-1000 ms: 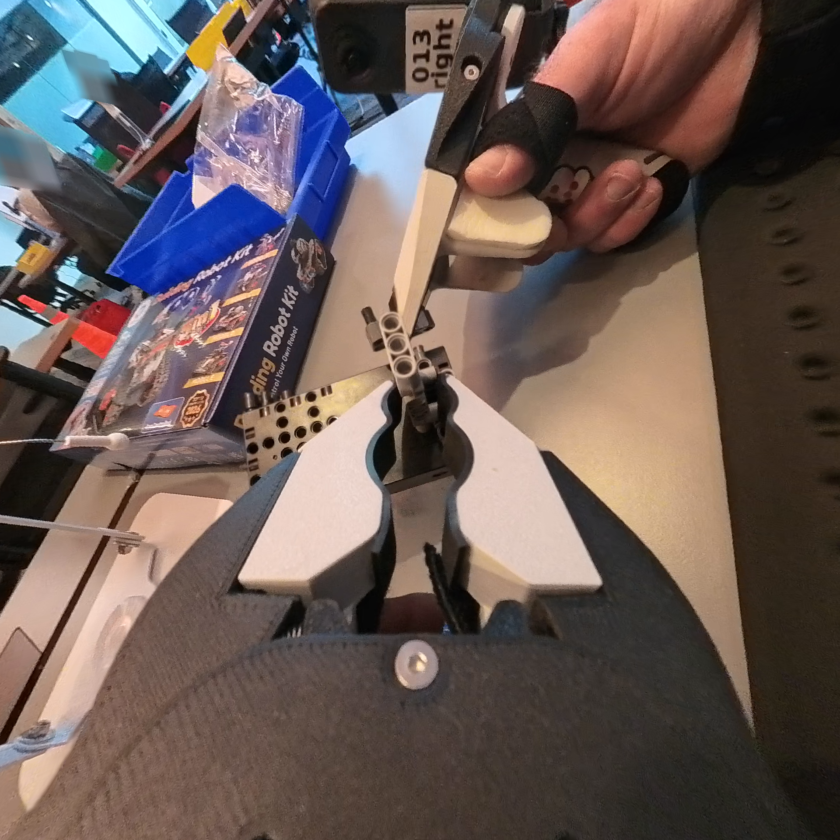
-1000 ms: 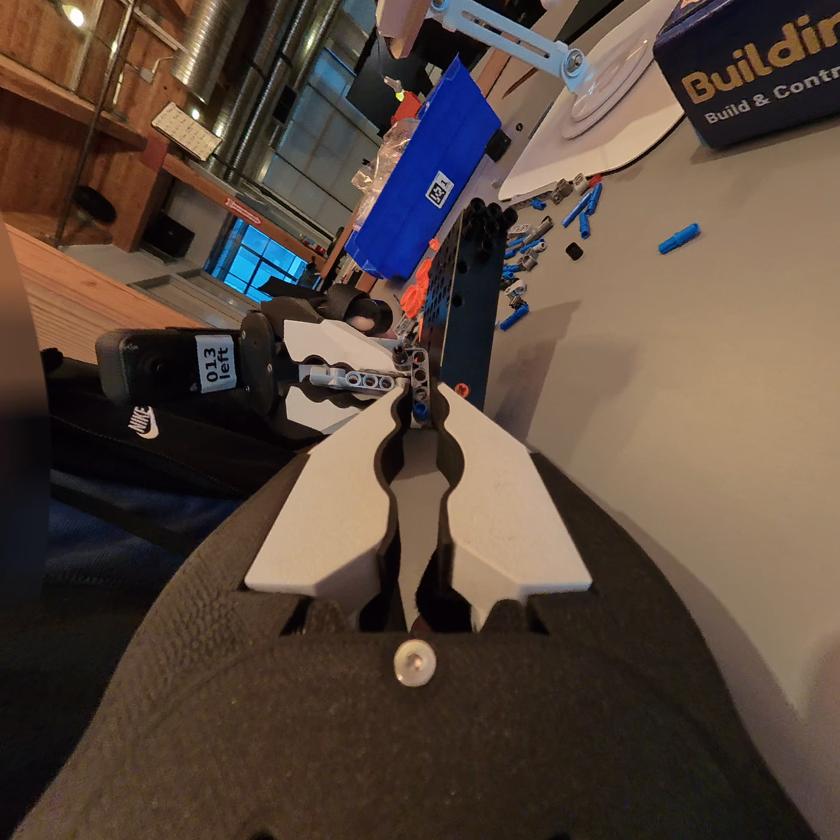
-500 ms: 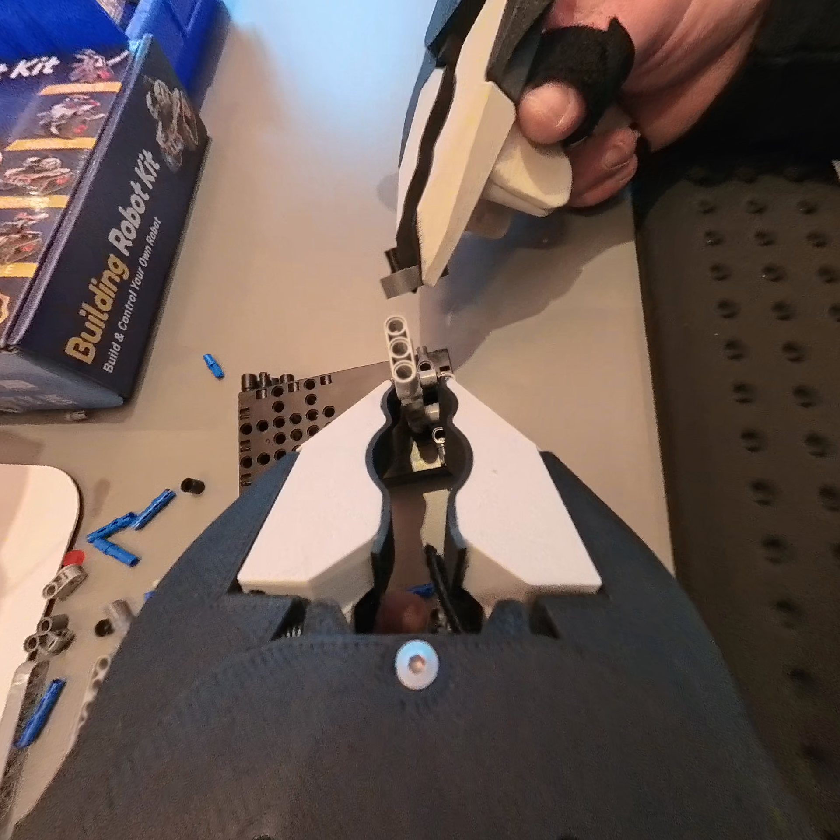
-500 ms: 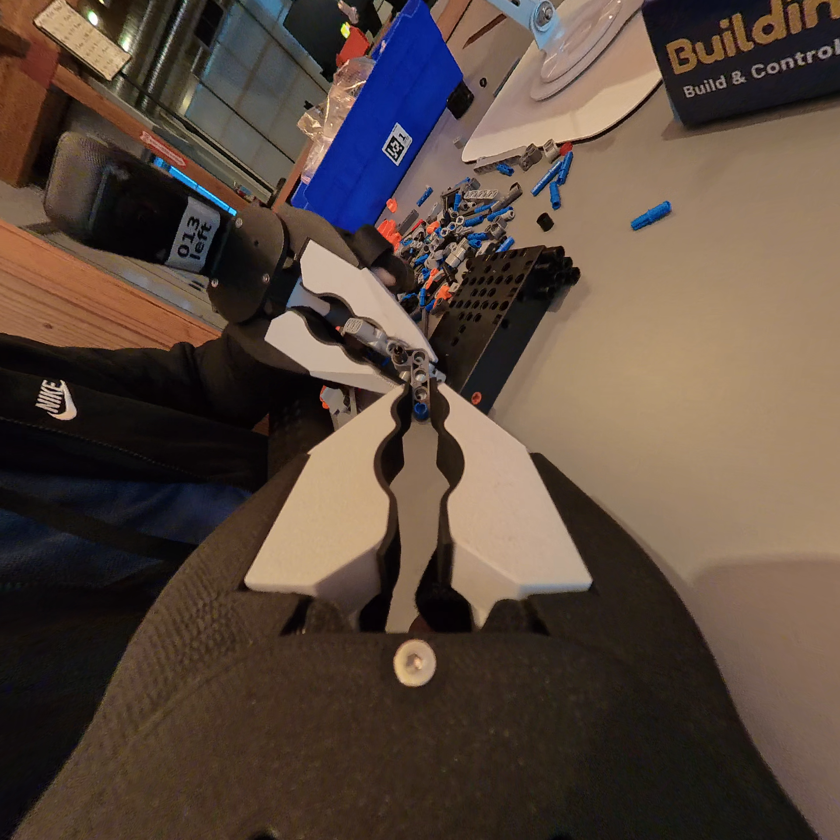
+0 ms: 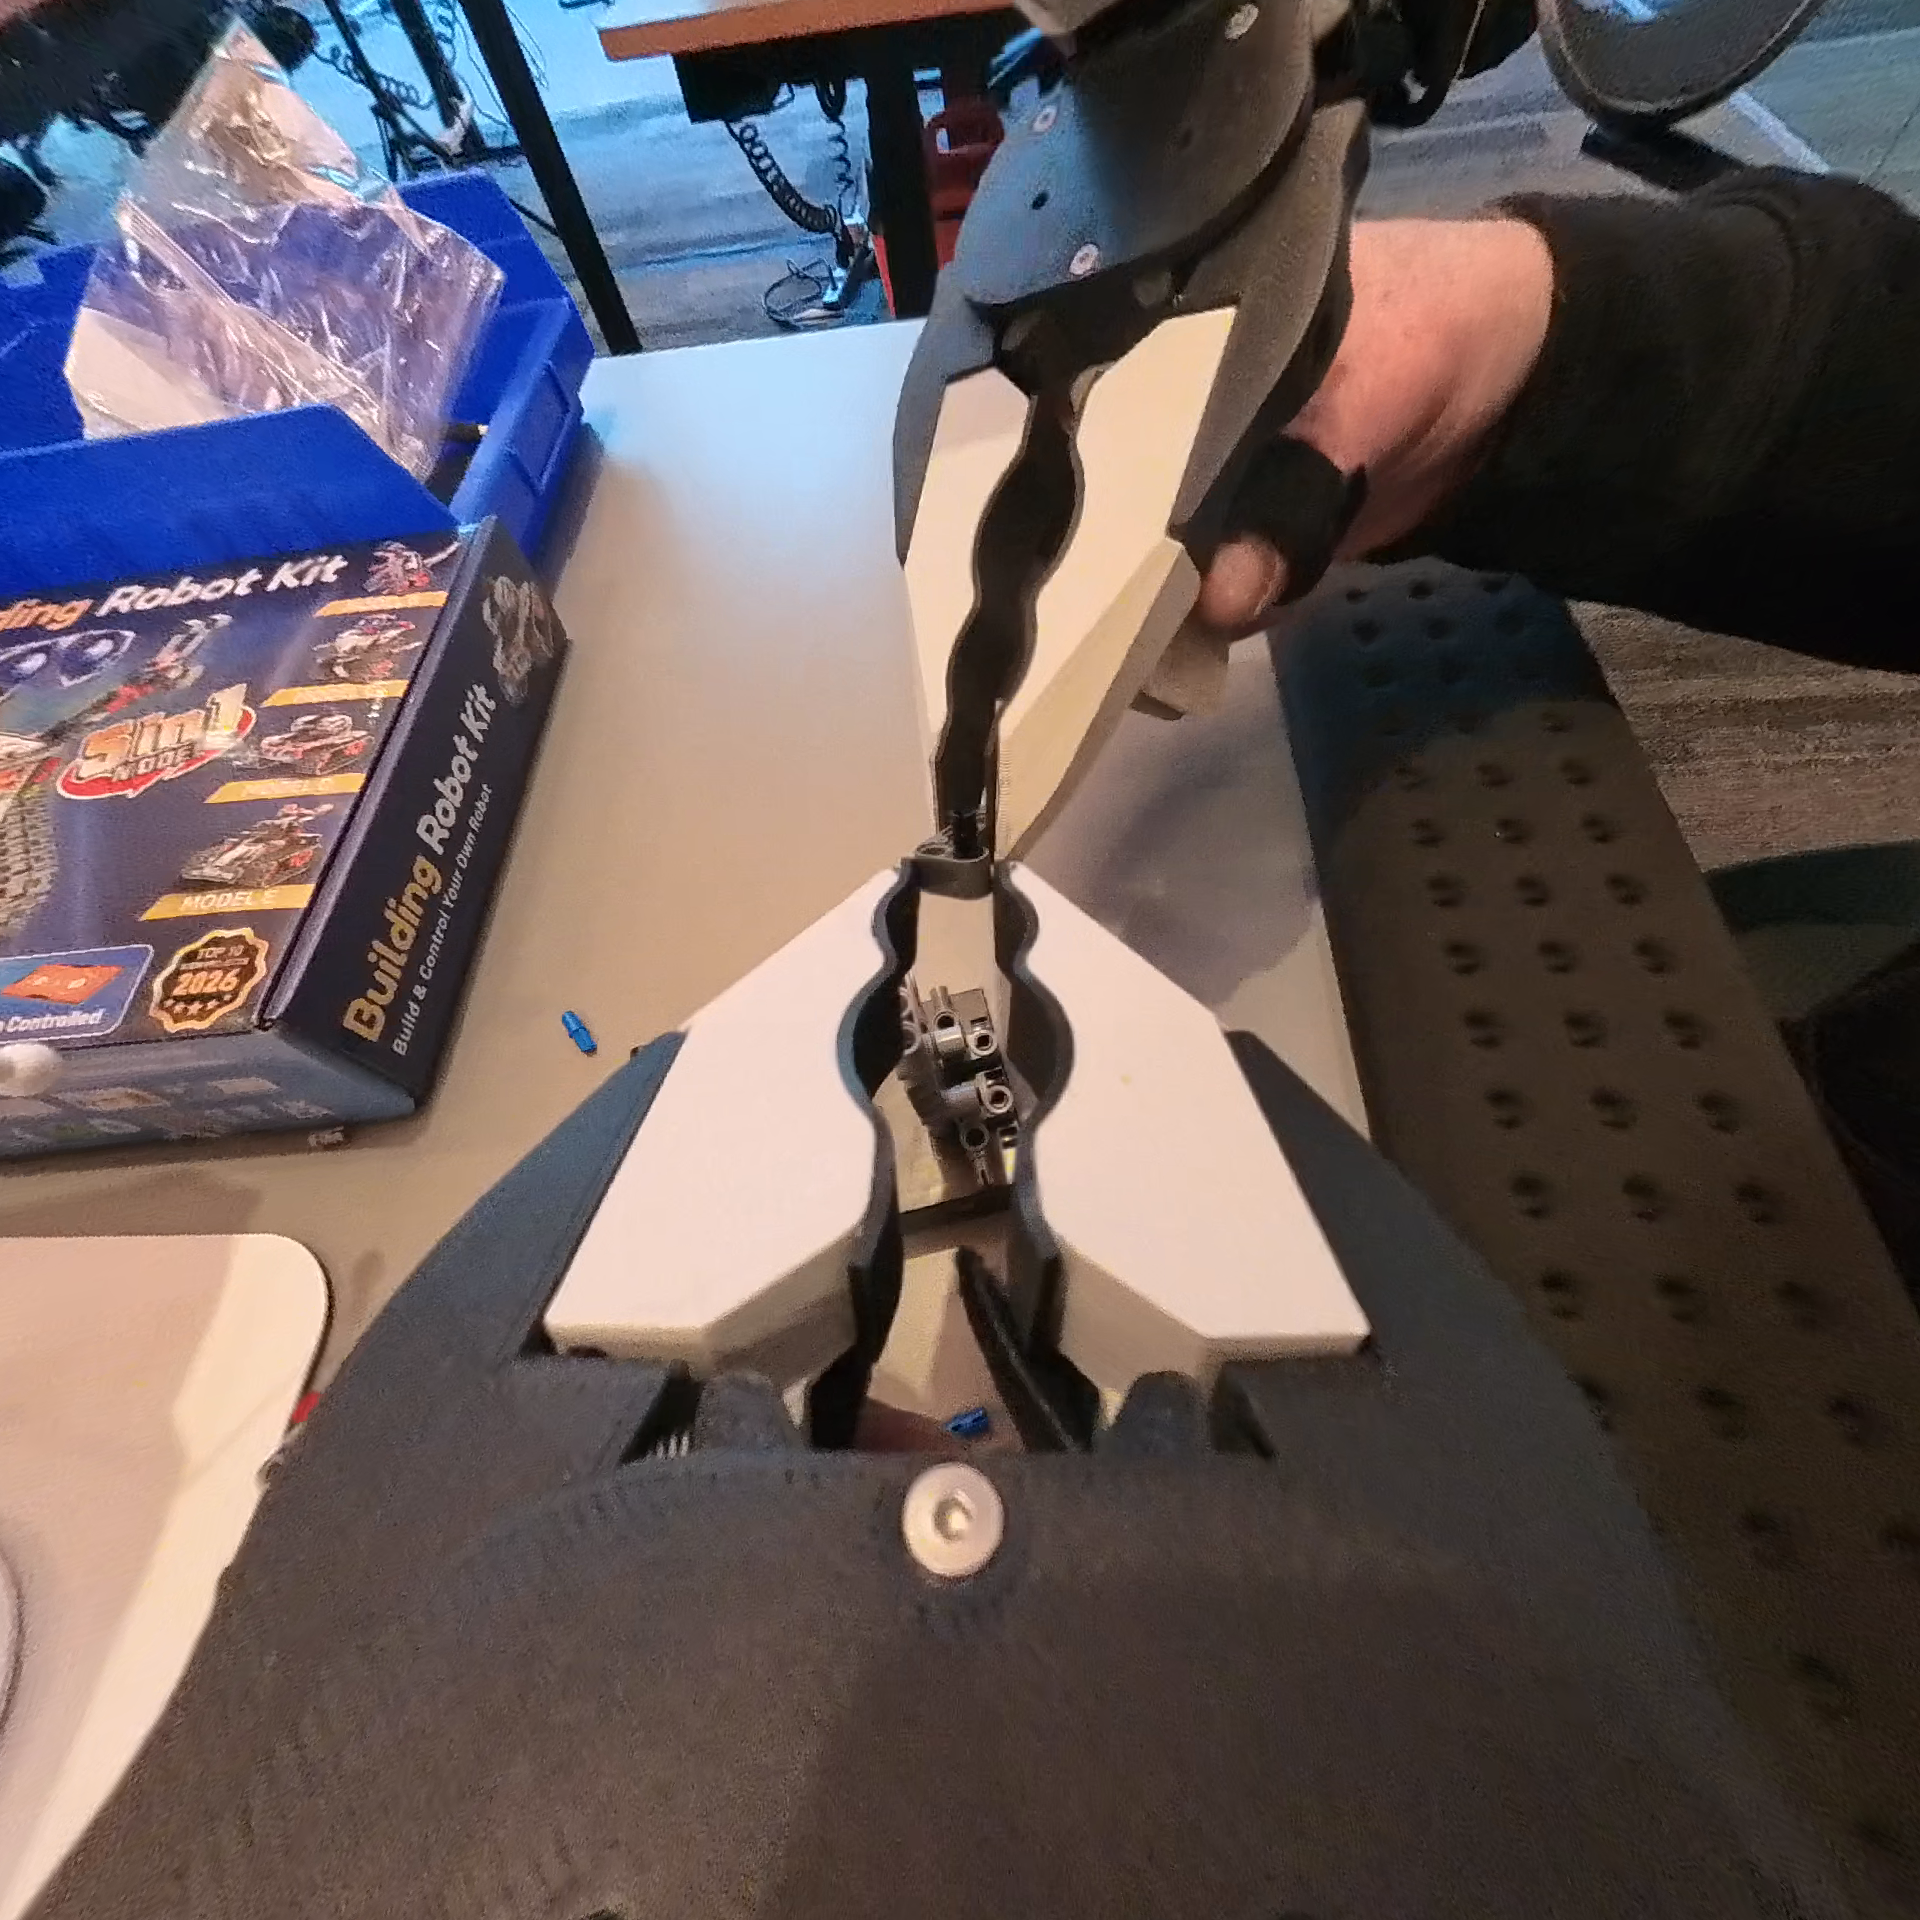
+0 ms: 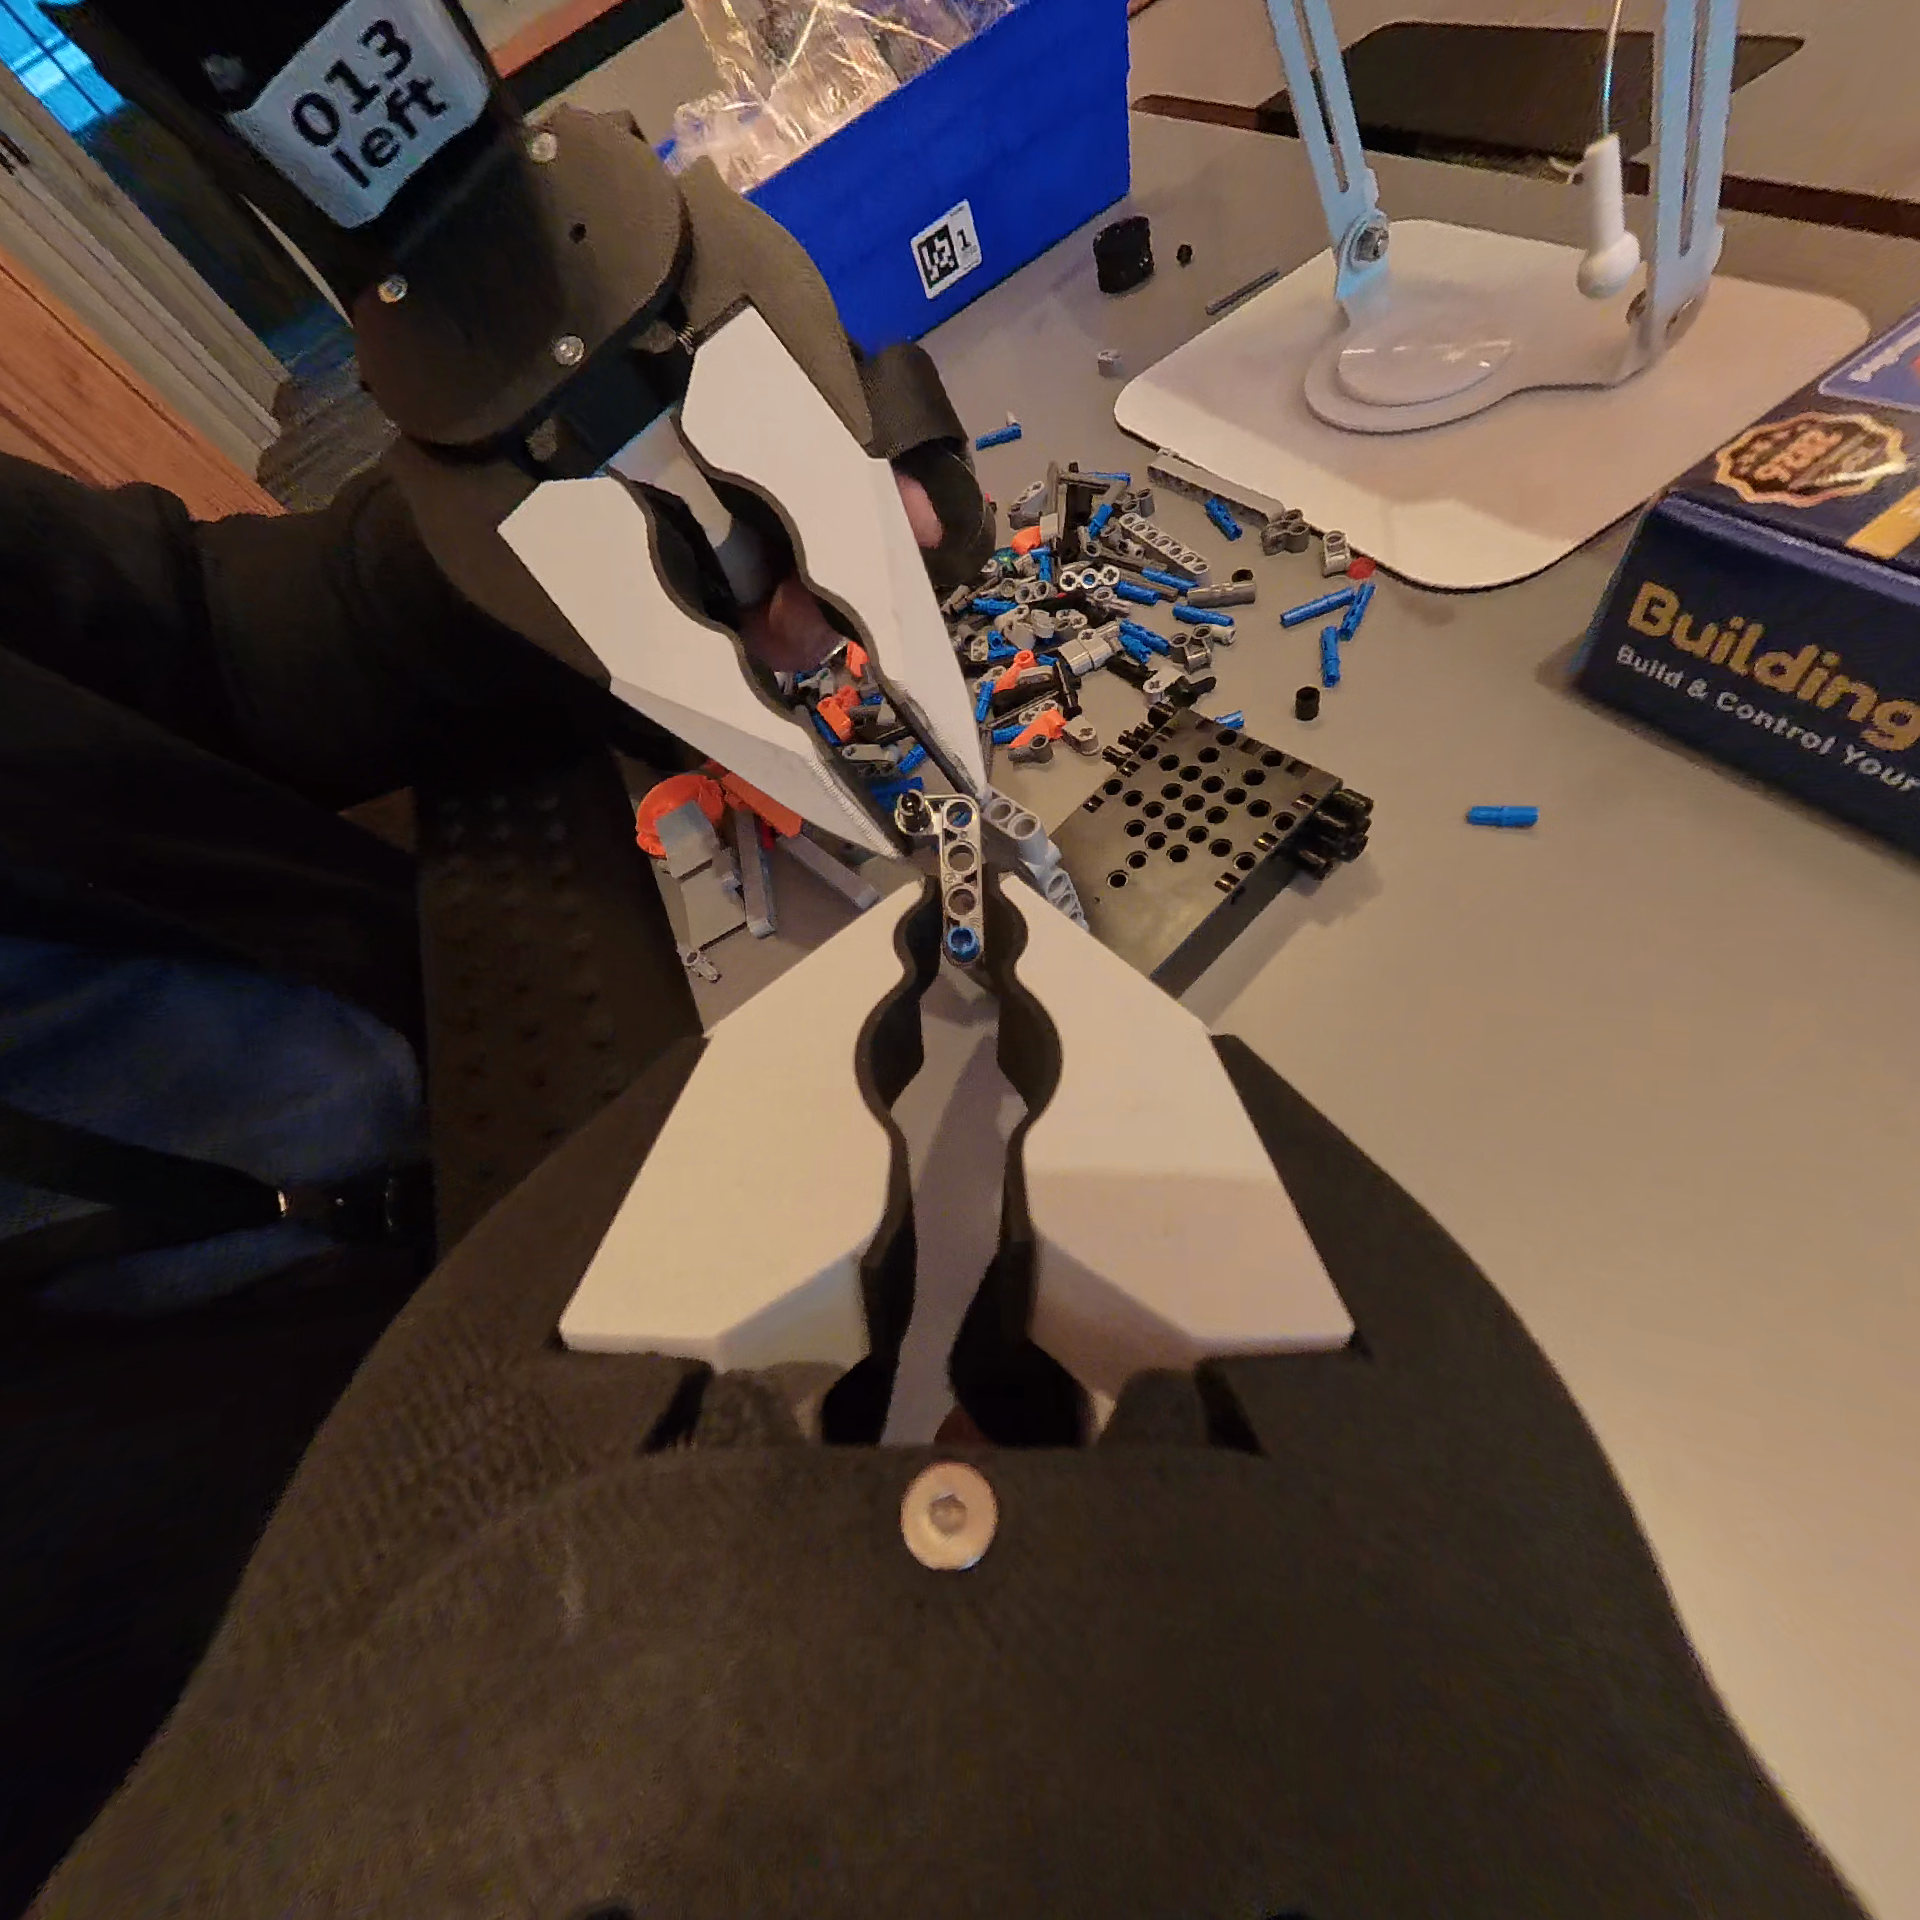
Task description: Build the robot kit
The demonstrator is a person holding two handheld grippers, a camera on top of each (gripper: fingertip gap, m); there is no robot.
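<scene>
Left claw (image 5: 951, 883) and right claw (image 6: 961, 894), tips meeting above the tabletop (image 6: 1558, 1039), each clenched on the grey holed beam (image 6: 961, 868).

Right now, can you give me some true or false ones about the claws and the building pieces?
1. The left claw and the right claw both pinch the same small grey beam. True.
2. The black plate with holes is held up in the air. False: it lies on the table.
3. A clear plastic bag sits in the blue bin. True.
4. The pile of loose pieces is all red. False: they are mostly blue, grey, black and orange.
</scene>
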